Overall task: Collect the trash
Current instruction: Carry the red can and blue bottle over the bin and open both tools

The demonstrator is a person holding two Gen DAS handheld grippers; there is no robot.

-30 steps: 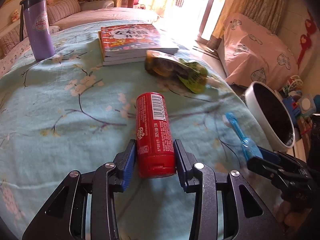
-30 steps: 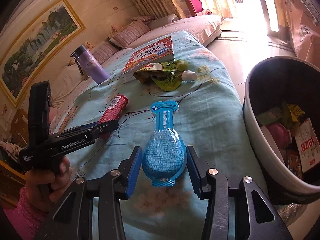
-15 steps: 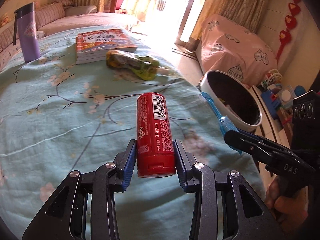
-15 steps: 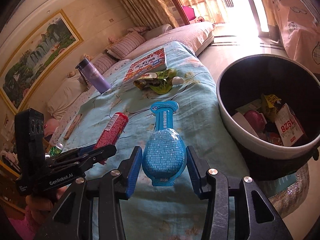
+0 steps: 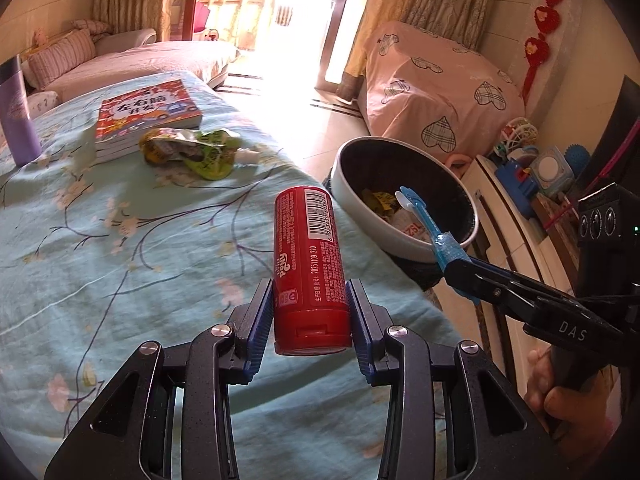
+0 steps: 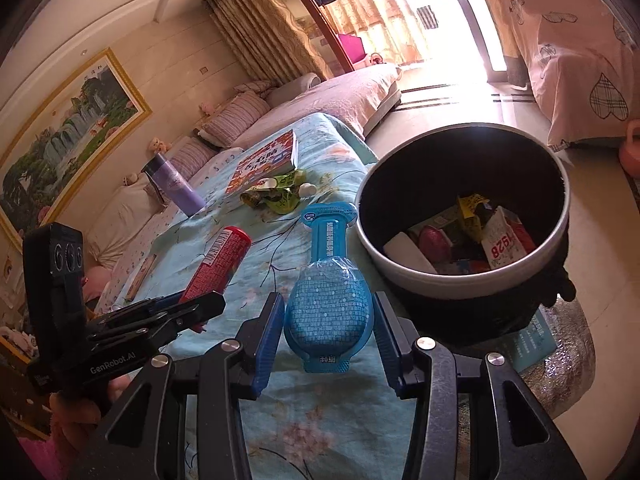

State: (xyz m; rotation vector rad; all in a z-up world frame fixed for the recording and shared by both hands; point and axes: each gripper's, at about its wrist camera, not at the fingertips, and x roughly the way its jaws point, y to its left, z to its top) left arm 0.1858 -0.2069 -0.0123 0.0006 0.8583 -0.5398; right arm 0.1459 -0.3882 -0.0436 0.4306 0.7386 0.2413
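Left wrist view looks down along the left gripper [image 5: 310,312], whose blue pads press both sides of a red can [image 5: 309,268]. The can points away from the camera, its base nearest and its barcode end far, held above the near right part of a table [image 5: 80,220] covered in a pale green floral cloth. To the right, the right gripper [image 5: 454,262] reaches in from the near right, angled up and to the left, with a hand [image 5: 560,396] wrapped around its grip at the lower right edge. It pinches a blue pouch [image 5: 424,216], seen edge-on, whose far tip lies over the bin [image 5: 360,168] that stands on the floor just off the table's right edge.

From the right wrist view, the right gripper [image 6: 328,328] clamps the round belly of the pouch [image 6: 326,280], neck pointing far, above the table's right edge beside the bin [image 6: 400,276]. The bin holds wrappers. At left, the left gripper [image 6: 192,306] slants up and to the right with the can [image 6: 218,262] in its jaws.

Far on the table lie a crumpled green wrapper [image 5: 192,150], a book [image 5: 146,114] and a purple flask [image 5: 16,114].
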